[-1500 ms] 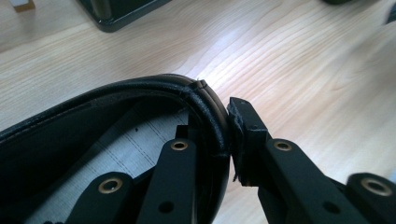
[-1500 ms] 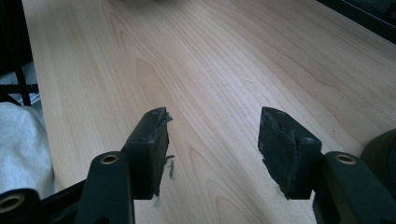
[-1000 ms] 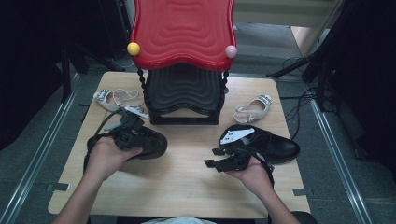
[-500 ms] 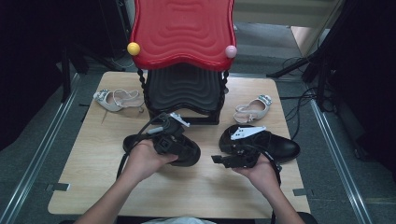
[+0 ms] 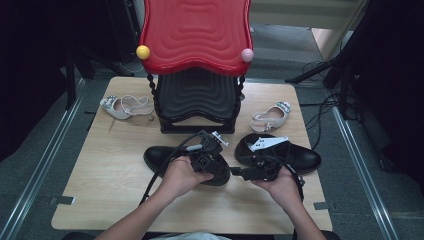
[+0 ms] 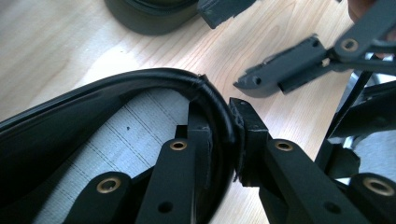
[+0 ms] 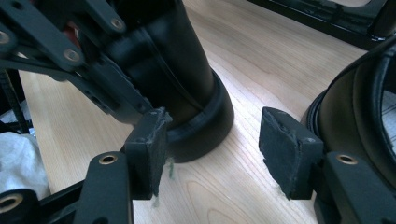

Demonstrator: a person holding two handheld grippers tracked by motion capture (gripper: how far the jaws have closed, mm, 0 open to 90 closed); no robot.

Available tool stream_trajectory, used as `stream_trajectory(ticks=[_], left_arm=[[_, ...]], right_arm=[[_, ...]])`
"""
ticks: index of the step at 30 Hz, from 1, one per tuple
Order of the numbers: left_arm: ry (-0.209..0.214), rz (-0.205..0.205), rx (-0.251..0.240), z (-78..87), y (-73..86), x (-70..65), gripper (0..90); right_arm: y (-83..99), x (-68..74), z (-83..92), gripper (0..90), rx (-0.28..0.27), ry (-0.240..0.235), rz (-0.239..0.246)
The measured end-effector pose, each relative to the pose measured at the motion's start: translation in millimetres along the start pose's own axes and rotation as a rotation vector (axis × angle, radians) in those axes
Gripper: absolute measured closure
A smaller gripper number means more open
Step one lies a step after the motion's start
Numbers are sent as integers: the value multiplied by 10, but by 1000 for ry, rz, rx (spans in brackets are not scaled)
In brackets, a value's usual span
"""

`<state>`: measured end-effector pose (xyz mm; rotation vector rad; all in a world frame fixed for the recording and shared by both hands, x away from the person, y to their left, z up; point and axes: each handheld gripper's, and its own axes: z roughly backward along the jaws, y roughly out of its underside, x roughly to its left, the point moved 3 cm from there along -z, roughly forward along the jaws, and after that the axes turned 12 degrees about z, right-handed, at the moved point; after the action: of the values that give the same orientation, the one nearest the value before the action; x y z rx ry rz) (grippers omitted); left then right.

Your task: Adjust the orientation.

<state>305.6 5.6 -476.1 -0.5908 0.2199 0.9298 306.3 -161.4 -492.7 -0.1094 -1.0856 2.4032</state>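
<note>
My left gripper (image 5: 210, 161) is shut on the heel rim of a glossy black shoe (image 5: 162, 157), which lies on the wooden table (image 5: 110, 170) with its toe pointing left. In the left gripper view one jaw is inside the collar and the other outside; the left gripper (image 6: 219, 119) pinches the black shoe's (image 6: 93, 116) rim. A second black shoe (image 5: 295, 156) lies just to the right. My right gripper (image 5: 239, 172) stands open between the two heels. In the right gripper view, the right gripper (image 7: 212, 140) has bare wood between its pads, the held shoe's heel (image 7: 191, 93) just beyond.
A red and black wavy rack (image 5: 195, 45) stands at the back centre of the table. One pale sandal (image 5: 125, 106) lies to its left and another (image 5: 270, 116) to its right. Cables trail from both grippers toward the front edge.
My left gripper has carried the black shoe from the left part of the table rightward, until its heel lies beside the other black shoe. The right gripper has stayed where it was.
</note>
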Motion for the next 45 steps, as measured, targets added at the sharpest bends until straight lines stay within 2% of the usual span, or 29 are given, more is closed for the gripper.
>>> stream_trajectory(ticks=[3,5,7,8,10,13,14,18,19,23,26,27,29,31,32,34,37,40,45], left_arm=[[11,-7,7,-32,-4,-5,803],[-2,-20,-5,-10,-21,-4,796],[6,-26,-13,20,-23,4,771],[4,-42,-18,42,-21,2,749],[6,-72,-40,104,-2,-8,728],[49,-81,-72,256,19,-12,678],[49,-101,-86,319,30,-7,653],[50,-117,-115,532,106,25,568],[50,-117,-115,532,106,25,554],[41,-109,-162,725,234,156,516],[45,-92,-176,780,309,273,501],[45,-92,-176,780,309,273,501],[25,-77,-206,827,372,387,502],[32,-55,-238,865,417,450,511],[32,-55,-238,865,417,450,514],[13,-38,-249,902,505,546,529],[43,-25,-268,933,618,642,669],[37,-9,-257,946,705,727,786],[34,13,-261,969,810,811,896]], right_arm=[[13,2,2,438,3,3,-1],[32,7,9,438,5,5,-9],[41,13,16,438,1,7,-10],[45,17,22,439,3,8,-11],[54,20,34,441,0,10,-10],[62,18,48,444,-7,15,-15],[64,16,52,445,-9,16,-17],[67,23,71,452,-20,20,-15],[67,23,71,452,-20,20,-15],[50,35,63,480,-26,28,-15],[36,44,44,514,-25,24,-8],[36,44,44,514,-25,24,-8],[13,60,13,540,-21,22,11],[-10,74,-2,554,-18,31,22],[-20,74,-4,568,-17,40,33],[-40,71,-3,607,-17,47,39],[-64,42,8,683,-21,43,42],[-105,13,14,745,-26,49,33],[-202,-23,-25,856,-20,59,39]])
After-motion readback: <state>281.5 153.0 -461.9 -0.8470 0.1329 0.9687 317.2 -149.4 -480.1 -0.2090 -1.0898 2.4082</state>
